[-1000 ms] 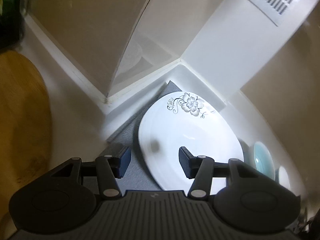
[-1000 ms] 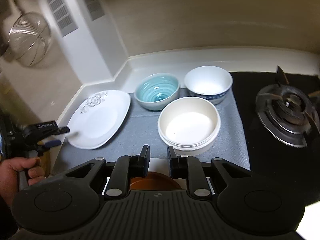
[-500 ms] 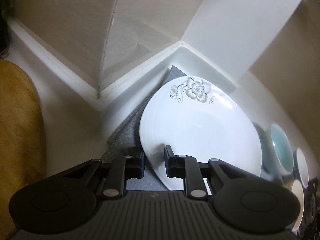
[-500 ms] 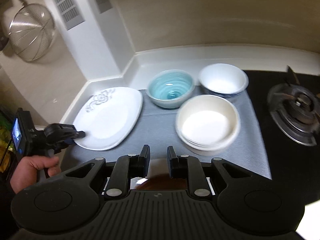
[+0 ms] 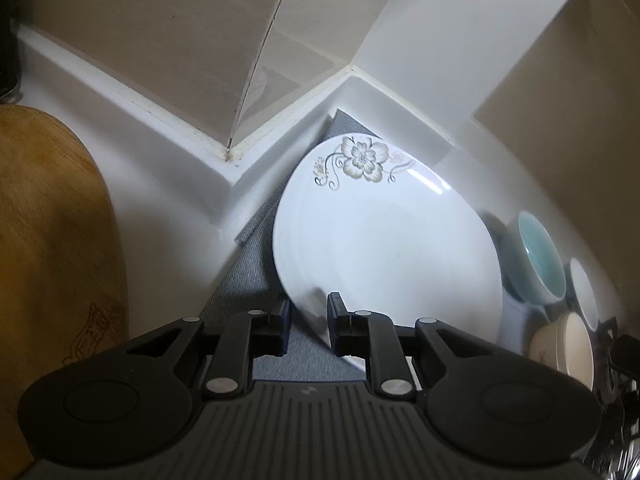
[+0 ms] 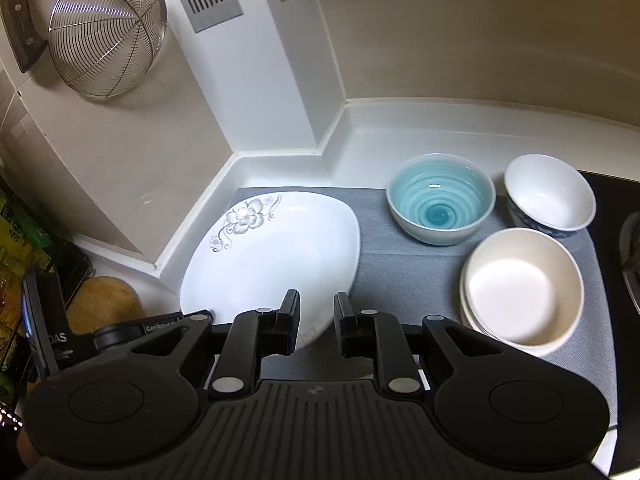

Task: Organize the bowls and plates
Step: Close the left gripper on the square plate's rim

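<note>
Left gripper (image 5: 307,330) is clamped on the near rim of the white floral plate (image 5: 384,248): one finger under the rim, the other on top, plate edge pinched between the pads. Plate looks tilted, its near edge off the grey mat (image 5: 256,268); floral print sits at the far end from the tongs. Left of that gripper lies a wooden cutting board (image 5: 52,248) on the white counter (image 5: 160,184). Right of the plate, past the gripper's right finger: teal bowl (image 5: 540,256), then a white bowl (image 5: 582,292), and nearer, a cream bowl (image 5: 568,348). Right gripper (image 6: 316,328) carries nothing, fingers nearly together with a narrow gap, hovering above the plate's near corner (image 6: 272,256); cannot tell if the tips touch it. From its view, far left: wire strainer (image 6: 106,28) hanging on the wall, cutting board (image 6: 104,304) down low, left gripper's body (image 6: 132,330) at the plate's left edge. Ahead-right of the right tongs on the mat (image 6: 400,276): teal bowl (image 6: 440,198), white bowl (image 6: 550,196) just beside it, cream bowl (image 6: 520,288) nearest, looks like a stack of two or more. Black stovetop (image 6: 612,200) at the far right.
</note>
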Action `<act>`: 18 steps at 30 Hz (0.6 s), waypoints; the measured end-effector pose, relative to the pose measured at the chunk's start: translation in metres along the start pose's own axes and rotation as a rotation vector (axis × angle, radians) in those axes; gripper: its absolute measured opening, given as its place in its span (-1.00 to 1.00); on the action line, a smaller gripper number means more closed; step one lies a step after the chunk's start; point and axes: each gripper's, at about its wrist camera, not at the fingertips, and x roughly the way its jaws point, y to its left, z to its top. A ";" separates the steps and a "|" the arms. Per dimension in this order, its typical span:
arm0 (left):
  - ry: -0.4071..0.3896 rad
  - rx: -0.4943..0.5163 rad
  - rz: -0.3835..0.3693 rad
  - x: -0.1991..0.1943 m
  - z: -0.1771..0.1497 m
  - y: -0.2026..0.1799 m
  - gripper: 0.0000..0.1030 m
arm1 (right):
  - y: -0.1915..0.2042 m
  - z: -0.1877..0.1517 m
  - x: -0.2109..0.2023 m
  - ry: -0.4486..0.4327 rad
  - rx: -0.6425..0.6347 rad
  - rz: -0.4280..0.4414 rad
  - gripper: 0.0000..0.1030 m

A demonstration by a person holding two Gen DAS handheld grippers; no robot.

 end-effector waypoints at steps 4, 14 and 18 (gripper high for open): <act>0.013 -0.015 -0.012 0.007 0.000 0.003 -0.54 | 0.001 0.003 0.000 0.002 -0.015 -0.010 -0.60; 0.009 0.088 -0.013 -0.009 -0.009 0.012 -0.59 | 0.002 -0.001 0.011 0.024 0.003 -0.034 -0.60; 0.014 0.111 -0.028 -0.013 -0.009 0.020 -0.59 | 0.005 0.000 0.018 0.025 -0.005 -0.042 -0.61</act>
